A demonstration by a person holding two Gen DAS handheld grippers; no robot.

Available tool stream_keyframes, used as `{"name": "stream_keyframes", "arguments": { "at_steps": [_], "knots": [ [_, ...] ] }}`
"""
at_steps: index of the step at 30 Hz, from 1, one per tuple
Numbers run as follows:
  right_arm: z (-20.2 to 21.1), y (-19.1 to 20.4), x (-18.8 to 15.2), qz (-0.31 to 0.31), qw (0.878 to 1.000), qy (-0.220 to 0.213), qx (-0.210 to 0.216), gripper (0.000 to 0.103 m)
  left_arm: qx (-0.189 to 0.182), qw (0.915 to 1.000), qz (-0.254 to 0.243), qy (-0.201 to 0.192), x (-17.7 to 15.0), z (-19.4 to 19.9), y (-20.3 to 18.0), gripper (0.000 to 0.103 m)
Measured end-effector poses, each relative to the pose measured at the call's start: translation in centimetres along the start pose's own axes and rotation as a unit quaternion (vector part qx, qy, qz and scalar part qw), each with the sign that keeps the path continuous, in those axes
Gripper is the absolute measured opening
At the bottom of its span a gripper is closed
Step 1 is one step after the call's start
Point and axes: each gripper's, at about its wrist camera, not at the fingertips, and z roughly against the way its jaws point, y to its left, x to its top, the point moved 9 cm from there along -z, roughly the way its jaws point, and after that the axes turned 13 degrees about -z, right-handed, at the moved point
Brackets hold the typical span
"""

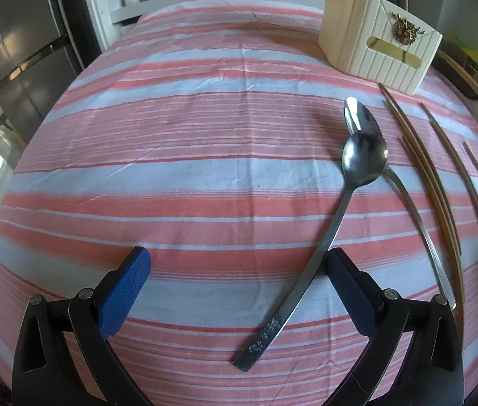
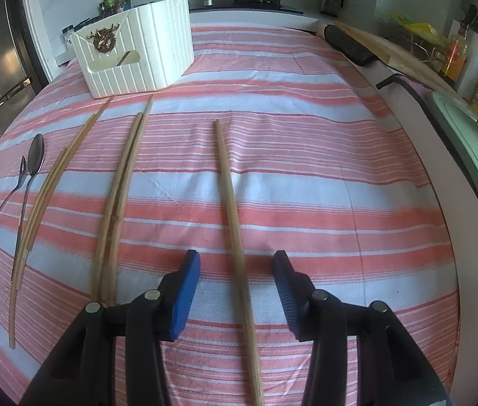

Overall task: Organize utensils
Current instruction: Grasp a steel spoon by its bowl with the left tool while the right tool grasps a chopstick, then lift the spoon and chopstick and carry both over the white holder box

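Now the right gripper stands parted over a lone chopstick that lies on the striped cloth between its pads, neither pad touching it; two chopstick pairs lie to its left, and beyond them two spoons. Likewise the left gripper is spread wide and grasps nothing; a spoon handle runs just inside its right pad; the white holder stands at the cloth's far side.
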Motion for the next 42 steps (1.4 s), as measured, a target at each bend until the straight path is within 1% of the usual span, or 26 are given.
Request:
{"name": "stream_keyframes", "arguments": {
  "at_steps": [2, 3, 4, 6, 8, 11, 13, 15, 17, 18, 19, 20, 22, 24, 27, 29, 30, 31, 32, 33, 34, 36, 39, 42],
  "knots": [
    [-0.1, 0.0, 0.1, -0.001, 1.0, 0.004, 0.003, 0.046, -0.013, 0.9999, 0.0, 0.005, 0.2, 0.1, 0.1, 0.103],
    [-0.1, 0.0, 0.1, -0.002, 1.0, 0.006, 0.006, 0.047, -0.026, 0.9996, 0.001, 0.004, 0.3, 0.2, 0.0, 0.103],
    [-0.1, -0.1, 0.1, -0.004, 1.0, 0.008, 0.01, 0.048, -0.053, 0.9986, 0.003, 0.0, 0.6, 0.4, -0.3, 0.103],
    [-0.1, -0.1, 0.1, -0.006, 1.0, 0.016, 0.016, 0.05, -0.092, 0.9957, 0.003, -0.006, 1.1, 0.9, -1.1, 0.103],
    [-0.1, 0.0, 0.1, -0.005, 1.0, 0.024, 0.017, 0.05, -0.11, 0.9938, -0.006, -0.01, 1.8, 1.0, -2.2, 0.103],
    [-0.2, 0.0, 0.4, -0.008, 0.999, 0.038, 0.029, 0.05, -0.106, 0.9937, -0.035, -0.008, 3.2, 0.5, -3.8, 0.103],
    [-0.5, -0.1, 0.8, -0.014, 0.998, 0.047, 0.039, 0.05, -0.097, 0.9936, -0.057, -0.006, 4.2, -0.2, -5.0, 0.102],
    [-0.7, -0.2, 1.3, -0.023, 0.997, 0.057, 0.051, 0.05, -0.081, 0.9926, -0.091, -0.002, 5.2, -1.1, -6.1, 0.102],
    [-0.9, -0.2, 1.7, -0.031, 0.995, 0.071, 0.065, 0.05, -0.07, 0.9908, -0.116, 0.0, 5.8, -1.6, -6.7, 0.099],
    [-1.0, -0.2, 1.8, -0.033, 0.994, 0.077, 0.072, 0.05, -0.073, 0.9894, -0.125, 0.001, 6.0, -1.7, -6.9, 0.098],
    [-1.1, -0.1, 2.0, -0.034, 0.992, 0.085, 0.081, 0.05, -0.078, 0.9875, -0.137, 0.003, 6.1, -2.0, -7.2, 0.093],
    [-1.2, 0.0, 2.1, -0.034, 0.991, 0.092, 0.087, 0.05, -0.083, 0.9856, -0.147, 0.006, 6.3, -2.4, -7.3, 0.093],
    [-1.5, 0.0, 2.5, -0.031, 0.99, 0.101, 0.094, 0.05, -0.092, 0.9826, -0.161, -0.003, 6.8, -2.5, -7.4, 0.092],
    [-2.0, 0.3, 3.1, -0.02, 0.99, 0.107, 0.093, 0.05, -0.1, 0.9805, -0.169, -0.006, 7.4, -2.7, -7.6, 0.089],
    [-3.0, 1.4, 4.4, 0.012, 0.991, 0.11, 0.071, 0.05, -0.1, 0.9788, -0.178, -0.011, 8.2, -2.9, -7.6, 0.079],
    [-3.9, 2.5, 5.6, 0.028, 0.992, 0.105, 0.061, 0.05, -0.099, 0.9791, -0.177, -0.014, 8.7, -2.9, -7.5, 0.065],
    [-4.5, 3.0, 6.2, 0.033, 0.993, 0.103, 0.057, 0.05, -0.1, 0.9795, -0.175, -0.015, 8.9, -2.9, -7.4, 0.06],
    [-5.1, 3.7, 7.0, 0.041, 0.993, 0.096, 0.049, 0.05, -0.102, 0.9797, -0.172, -0.017, 9.3, -2.9, -7.4, 0.047],
    [-5.6, 4.1, 7.6, 0.051, 0.993, 0.093, 0.041, 0.033, -0.103, 0.9799, -0.17, -0.019, 9.3, -2.9, -7.5, 0.035],
    [-6.0, 4.4, 8.2, 0.058, 0.994, 0.088, 0.023, 0.01, -0.108, 0.9803, -0.164, -0.018, 9.6, -2.9, -7.4, 0.035],
    [-6.3, 4.4, 8.9, 0.053, 0.995, 0.089, 0.017, 0.007, -0.113, 0.9812, -0.155, -0.018, 9.8, -2.9, -7.3, 0.035],
    [-6.0, 4.6, 9.7, 0.022, 0.995, 0.092, 0.042, 0.006, -0.119, 0.9845, -0.127, -0.025, 10.2, -2.6, -6.4, 0.035],
    [-3.2, 4.4, 10.8, 0.007, 0.996, 0.053, 0.07, 0.006, -0.133, 0.9852, -0.09, -0.06, 10.6, -0.4, -5.1, 0.035],
    [1.7, 4.5, 11.3, 0.0, 0.994, 0.0, 0.112, 0.006, -0.142, 0.9829, -0.067, -0.096, 11.0, 2.6, -4.1, 0.035]
  ]
}}
